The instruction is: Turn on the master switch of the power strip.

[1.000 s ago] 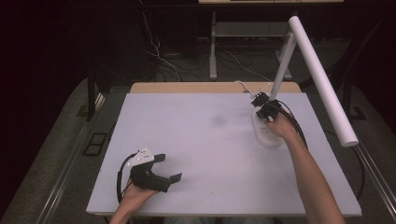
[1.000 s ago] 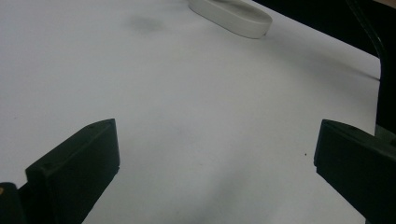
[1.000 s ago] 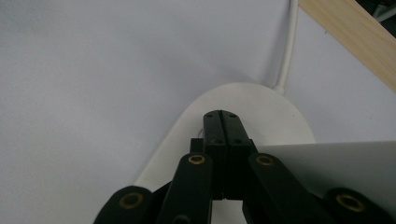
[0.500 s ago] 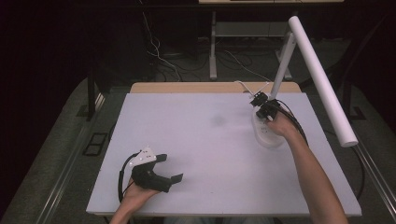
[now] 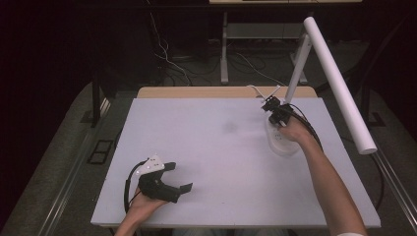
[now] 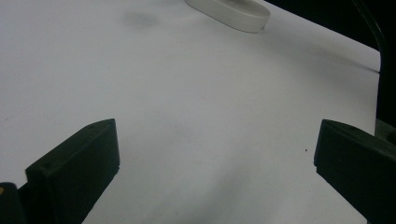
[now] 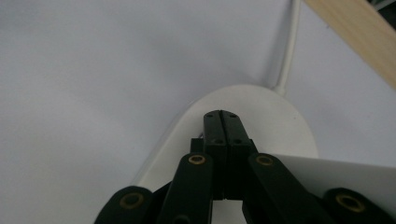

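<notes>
1. Lamp base (image 7: pixel 261 116), a white oval foot, lies directly under the right hand-held gripper (image 7: pixel 222 122), whose two black jaws are pressed flat together with nothing between them; their tips point down at the top of the base, and whether they touch it I cannot tell.
2. In the high view the right hand-held gripper (image 5: pixel 276 110) sits over the far end of the lamp base (image 5: pixel 282 145), near the far right corner of the tabletop (image 5: pixel 216 147). Against the frames of a second ago it has barely shifted, so the hand holds its place instead of travelling.
3. That stillness with jaws together suggests a poke at a switch on the base, not a grasp; the lamp's white tube (image 5: pixel 339 83) shows no glow I can make out, so the press looks unfinished.
4. A white cord (image 7: pixel 288 46) leaves the far edge of the base toward the wooden strip along the tabletop's far edge.
5. The left hand-held gripper (image 5: pixel 164 184) rests near the near left corner, jaws wide apart and empty; it too sits about as it did a second ago, idle and well apart from the lamp.
6. From the left gripper view, the lamp base (image 6: pixel 229 11) shows far off across the bare tabletop (image 6: pixel 201 116).
</notes>
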A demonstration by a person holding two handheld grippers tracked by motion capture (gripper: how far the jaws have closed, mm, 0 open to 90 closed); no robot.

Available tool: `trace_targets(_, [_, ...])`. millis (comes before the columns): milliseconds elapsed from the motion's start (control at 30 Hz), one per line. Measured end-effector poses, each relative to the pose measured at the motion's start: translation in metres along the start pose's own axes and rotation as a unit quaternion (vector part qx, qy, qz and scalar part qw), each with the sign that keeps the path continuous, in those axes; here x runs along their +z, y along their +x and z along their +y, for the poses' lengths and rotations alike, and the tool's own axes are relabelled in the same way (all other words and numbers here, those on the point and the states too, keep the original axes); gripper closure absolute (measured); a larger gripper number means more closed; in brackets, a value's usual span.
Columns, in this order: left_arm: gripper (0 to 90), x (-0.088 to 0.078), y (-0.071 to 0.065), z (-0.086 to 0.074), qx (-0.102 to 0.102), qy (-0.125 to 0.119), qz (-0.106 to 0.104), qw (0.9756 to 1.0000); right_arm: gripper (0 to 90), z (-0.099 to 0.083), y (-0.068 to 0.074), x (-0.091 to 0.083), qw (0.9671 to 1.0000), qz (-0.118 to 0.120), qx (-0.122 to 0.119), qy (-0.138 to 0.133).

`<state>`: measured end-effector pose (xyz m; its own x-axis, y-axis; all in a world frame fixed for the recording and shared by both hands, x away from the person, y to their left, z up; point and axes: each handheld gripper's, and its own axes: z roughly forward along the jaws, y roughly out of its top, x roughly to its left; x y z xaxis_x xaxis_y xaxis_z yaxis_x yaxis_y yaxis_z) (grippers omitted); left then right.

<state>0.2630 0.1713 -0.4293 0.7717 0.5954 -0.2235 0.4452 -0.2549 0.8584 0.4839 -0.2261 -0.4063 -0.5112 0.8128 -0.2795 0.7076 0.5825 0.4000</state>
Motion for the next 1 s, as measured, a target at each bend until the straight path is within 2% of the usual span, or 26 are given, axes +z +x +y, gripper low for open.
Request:
trace_targets(100, [0.0, -0.001, 0.0, 0.0, 0.0, -0.001, 0.0, 1.0, 90.0, 0.002, 0.001, 0.001, 1.0, -0.002, 0.004, -0.007])
trace_targets(267, [0.0, -0.002, 0.001, -0.001, -0.005, -0.002, 0.002, 1.0, 89.9, 0.002, 0.004, 0.001, 0.9998, -0.014, -0.01, -0.004])
trace_targets(400, [0.0, -0.002, 0.001, 0.0, -0.006, -0.005, 0.002, 1.0, 89.8, 0.005, 0.004, -0.002, 0.9997, -0.019, -0.011, -0.01])
trace_targets(433, [0.0, -0.002, 0.001, 0.0, -0.006, -0.004, 0.002, 1.0, 89.8, 0.006, 0.004, -0.002, 0.9998, -0.012, -0.011, -0.012])
trace_targets(500, [0.0, -0.001, 0.002, 0.0, -0.008, -0.004, 0.002, 1.0, 89.7, 0.006, 0.005, -0.002, 0.9997, -0.014, -0.014, -0.013])
trace_targets(700, [0.0, -0.001, 0.002, -0.001, -0.008, -0.005, 0.002, 1.0, 89.6, 0.008, 0.008, -0.005, 0.9998, -0.009, -0.004, -0.02])
trace_targets(1000, [0.0, -0.001, 0.002, 0.0, -0.007, -0.003, 0.002, 1.0, 89.4, 0.011, 0.019, -0.022, 0.9989, 0.002, 0.002, -0.047])
